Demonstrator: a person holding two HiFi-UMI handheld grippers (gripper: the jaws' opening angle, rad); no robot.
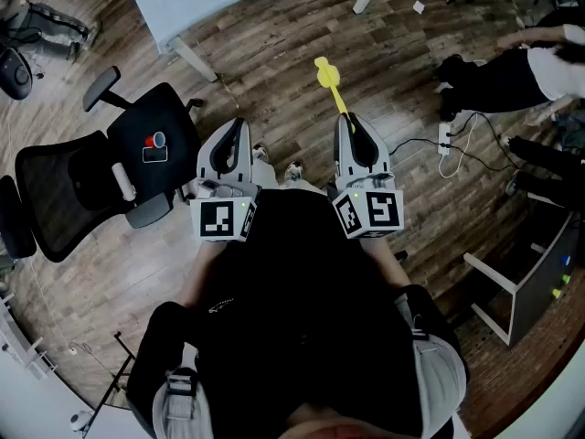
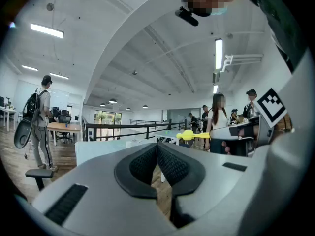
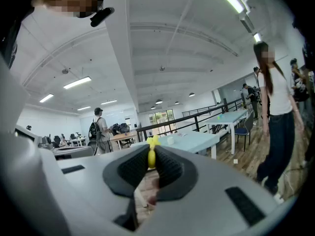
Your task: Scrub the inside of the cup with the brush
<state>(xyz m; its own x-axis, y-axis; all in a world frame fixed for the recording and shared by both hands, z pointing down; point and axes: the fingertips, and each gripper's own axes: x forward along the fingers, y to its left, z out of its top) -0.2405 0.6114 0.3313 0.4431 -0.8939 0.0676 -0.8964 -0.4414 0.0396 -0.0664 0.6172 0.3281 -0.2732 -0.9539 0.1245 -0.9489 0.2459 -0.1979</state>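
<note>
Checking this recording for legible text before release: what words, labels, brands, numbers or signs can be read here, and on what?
No readable text in any view.
On the left hand-held gripper, the left marker cube: black-and-white square pattern, no letters.
On the right hand-held gripper, the right marker cube: the same.
On the office chair, the small red item: too small to read any print.
</note>
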